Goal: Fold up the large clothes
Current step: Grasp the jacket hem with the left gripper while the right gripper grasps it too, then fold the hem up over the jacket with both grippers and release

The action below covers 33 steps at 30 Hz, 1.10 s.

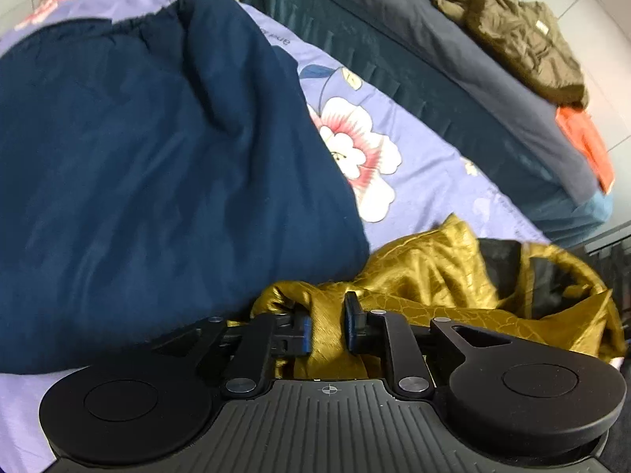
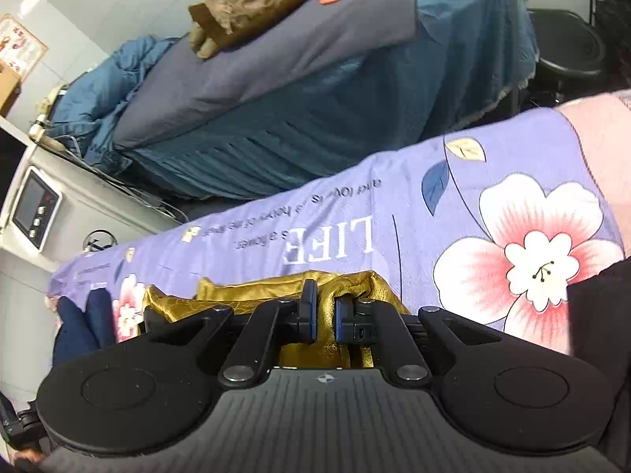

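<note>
**Floral bedsheet under a gold garment**

Lilac floral bedsheet [image 2: 493,181] carried the crumpled gold garment [image 1: 434,276]. Left gripper [image 1: 328,325] stood spread around a fold; right gripper [image 2: 325,313] pinched its edge. A navy garment [image 1: 157,157] lay beside.

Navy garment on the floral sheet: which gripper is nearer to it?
Left. The left gripper sits over gold fabric right beside the navy garment; the right gripper pinches gold fabric with the navy further to its side.
</note>
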### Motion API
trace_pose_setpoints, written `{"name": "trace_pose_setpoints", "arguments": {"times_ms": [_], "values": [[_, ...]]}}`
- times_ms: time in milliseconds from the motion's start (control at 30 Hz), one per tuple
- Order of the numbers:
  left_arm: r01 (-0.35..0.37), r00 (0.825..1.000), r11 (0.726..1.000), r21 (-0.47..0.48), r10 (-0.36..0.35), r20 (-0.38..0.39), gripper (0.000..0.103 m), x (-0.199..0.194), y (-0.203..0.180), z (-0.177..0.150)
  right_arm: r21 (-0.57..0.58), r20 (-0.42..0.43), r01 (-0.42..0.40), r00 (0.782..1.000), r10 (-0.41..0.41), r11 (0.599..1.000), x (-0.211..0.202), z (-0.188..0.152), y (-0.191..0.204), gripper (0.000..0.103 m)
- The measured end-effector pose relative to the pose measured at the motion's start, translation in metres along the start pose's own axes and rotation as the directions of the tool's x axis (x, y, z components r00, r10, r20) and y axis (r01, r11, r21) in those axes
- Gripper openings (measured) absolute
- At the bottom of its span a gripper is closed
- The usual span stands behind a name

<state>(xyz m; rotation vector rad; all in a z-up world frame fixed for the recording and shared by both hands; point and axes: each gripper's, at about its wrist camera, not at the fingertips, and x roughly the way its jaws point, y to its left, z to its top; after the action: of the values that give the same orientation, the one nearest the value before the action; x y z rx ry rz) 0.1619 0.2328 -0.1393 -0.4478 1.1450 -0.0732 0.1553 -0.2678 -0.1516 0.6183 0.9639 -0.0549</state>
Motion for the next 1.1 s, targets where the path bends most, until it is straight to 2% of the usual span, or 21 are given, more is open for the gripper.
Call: {"name": "trace_pose_setpoints", "arguments": {"times_ms": [67,100,133,167,200,233,300,400,500,600,700,800,867,933,1000,1033,1100], "values": [[0.030,1.000,0.999,-0.015,-0.030,-0.001,0.084,-0.005,0.005,0.003,0.031,-0.003,0.007,1.000,-0.007,0.999,0.005,-0.002,-0.002,0.014],[0.048,0.999,0.999,-0.022,-0.048,0.001,0.087,-0.009,0.007,0.004,0.045,-0.003,0.010,1.000,-0.010,0.999,0.007,-0.002,-0.003,0.020],[0.064,0.998,0.997,-0.033,-0.064,0.002,0.089,-0.014,0.010,0.006,0.056,-0.002,0.007,1.000,-0.007,0.998,0.008,-0.003,-0.004,0.031],[0.079,0.997,0.996,-0.047,-0.079,0.010,0.102,-0.020,0.014,0.006,0.060,0.010,0.000,1.000,-0.001,0.998,0.008,-0.003,-0.004,0.036],[0.093,0.996,0.994,-0.058,-0.092,0.023,0.103,-0.026,0.017,0.006,0.057,0.025,-0.005,1.000,0.003,0.998,0.006,-0.003,-0.003,0.047],[0.099,0.994,0.993,-0.065,-0.097,0.044,0.103,-0.034,0.020,0.005,0.053,0.040,-0.003,0.999,0.001,0.999,0.003,-0.002,-0.002,0.063],[0.054,0.991,0.997,-0.063,-0.046,0.122,0.103,-0.054,0.023,0.002,0.048,0.078,0.010,0.997,-0.014,0.999,-0.008,-0.002,0.001,0.077],[-0.046,0.975,0.999,0.007,0.043,0.217,0.103,-0.082,0.018,-0.007,-0.023,0.134,0.027,0.991,-0.024,0.999,-0.026,-0.005,0.012,0.085],[-0.140,0.960,0.981,0.133,0.102,0.259,0.103,-0.099,-0.003,-0.030,-0.167,0.179,0.068,0.983,-0.038,0.984,-0.045,-0.019,0.031,0.091],[-0.125,0.969,0.949,0.291,0.054,0.240,0.103,-0.104,-0.037,-0.070,-0.334,0.166,0.082,0.986,-0.027,0.939,-0.057,-0.049,0.054,0.095],[-0.107,0.981,0.892,0.439,0.022,0.194,0.103,-0.096,-0.073,-0.122,-0.487,0.110,0.049,0.994,0.005,0.872,-0.062,-0.093,0.074,0.096],[-0.129,0.983,0.824,0.551,0.032,0.183,0.103,-0.077,-0.105,-0.166,-0.646,0.065,0.034,0.998,0.011,0.763,-0.058,-0.142,0.092,0.095],[-0.143,0.983,0.794,0.590,0.047,0.175,0.103,-0.062,-0.121,-0.184,-0.701,0.043,0.032,0.999,-0.003,0.712,-0.049,-0.166,0.101,0.091],[-0.163,0.982,0.777,0.608,0.068,0.176,0.103,-0.045,-0.128,-0.190,-0.696,-0.006,0.001,1.000,-0.006,0.718,-0.038,-0.178,0.106,0.084],[-0.233,0.971,0.760,0.607,0.143,0.194,0.103,-0.024,-0.129,-0.186,-0.685,-0.054,-0.036,0.999,-0.002,0.728,-0.025,-0.185,0.110,0.087],[-0.275,0.959,0.757,0.593,0.177,0.220,0.103,-0.016,-0.127,-0.179,-0.692,-0.069,-0.037,0.998,-0.015,0.721,-0.018,-0.190,0.113,0.089],[-0.318,0.947,0.778,0.541,0.230,0.226,0.103,-0.001,-0.117,-0.157,-0.696,-0.040,0.011,0.998,-0.054,0.718,-0.005,-0.193,0.114,0.090]]}}
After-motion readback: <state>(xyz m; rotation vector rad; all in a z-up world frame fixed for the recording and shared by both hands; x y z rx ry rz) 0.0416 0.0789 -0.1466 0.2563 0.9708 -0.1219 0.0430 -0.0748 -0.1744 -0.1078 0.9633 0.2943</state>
